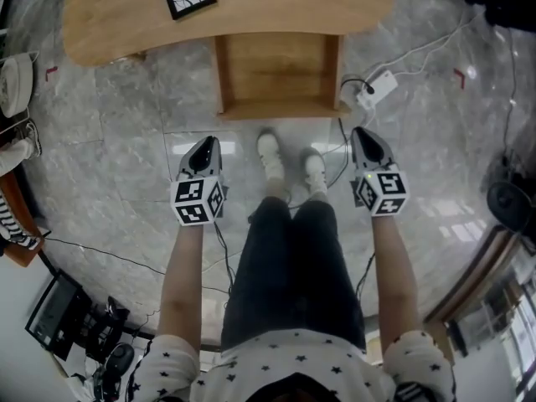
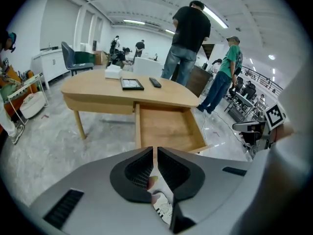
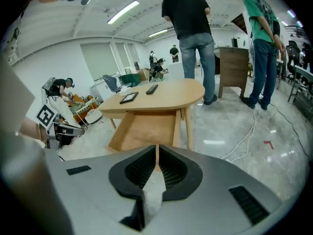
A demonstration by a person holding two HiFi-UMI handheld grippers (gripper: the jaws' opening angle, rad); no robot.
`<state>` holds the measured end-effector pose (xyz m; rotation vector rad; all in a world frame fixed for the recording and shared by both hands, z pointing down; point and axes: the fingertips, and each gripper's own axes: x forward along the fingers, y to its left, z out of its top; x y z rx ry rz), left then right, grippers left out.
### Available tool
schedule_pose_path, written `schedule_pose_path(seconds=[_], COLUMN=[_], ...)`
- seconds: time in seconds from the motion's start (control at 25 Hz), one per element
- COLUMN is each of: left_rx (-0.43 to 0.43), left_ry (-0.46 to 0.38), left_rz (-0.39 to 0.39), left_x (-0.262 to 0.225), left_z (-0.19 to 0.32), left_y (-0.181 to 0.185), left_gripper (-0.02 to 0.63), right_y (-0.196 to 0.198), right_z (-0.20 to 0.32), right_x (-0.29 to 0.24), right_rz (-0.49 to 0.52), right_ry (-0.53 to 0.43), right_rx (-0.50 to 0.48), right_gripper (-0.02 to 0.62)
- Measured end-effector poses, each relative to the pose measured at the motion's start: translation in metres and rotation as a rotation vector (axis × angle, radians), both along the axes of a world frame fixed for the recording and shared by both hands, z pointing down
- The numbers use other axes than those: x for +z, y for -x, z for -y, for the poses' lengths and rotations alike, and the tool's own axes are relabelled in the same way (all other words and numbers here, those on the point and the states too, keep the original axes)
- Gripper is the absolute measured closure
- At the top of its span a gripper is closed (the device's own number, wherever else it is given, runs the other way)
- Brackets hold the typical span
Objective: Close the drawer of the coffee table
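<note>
drawer open, left gripper, right gripper closed

We read no legible text, brand or number in any view; the only sign-like marks were square black-and-white markers on the cube of the left gripper and the cube of the right gripper.

Bare floor lies ahead of the left gripper; a power strip and drawer corner front the right gripper.
</note>
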<state>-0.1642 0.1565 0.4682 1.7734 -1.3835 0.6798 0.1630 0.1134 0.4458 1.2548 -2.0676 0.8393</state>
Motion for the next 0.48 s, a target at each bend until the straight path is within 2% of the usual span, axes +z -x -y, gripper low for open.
schedule_pose_path(seconds=[0.12, 0.4, 0.48], left_rx=[0.007, 0.058, 0.068], left_ry=[0.024, 0.076, 0.088], left_rz=[-0.003, 0.007, 0.016], left_x=[0.023, 0.076, 0.087], left_z=[-0.003, -0.007, -0.007], left_y=[-0.001, -0.001, 0.000], left_gripper=[0.577, 0.480, 0.457], right_y=[0.000, -0.010, -0.015], right_z=[-0.002, -0.003, -0.002], right_x=[0.025, 0.076, 0.087], right_rz=[-0.014, -0.051, -0.064], right_ry=[0.021, 0.073, 0.083], right_rx=[-0.016, -0.031, -0.027], right_gripper=[0.586, 0.583, 0.563])
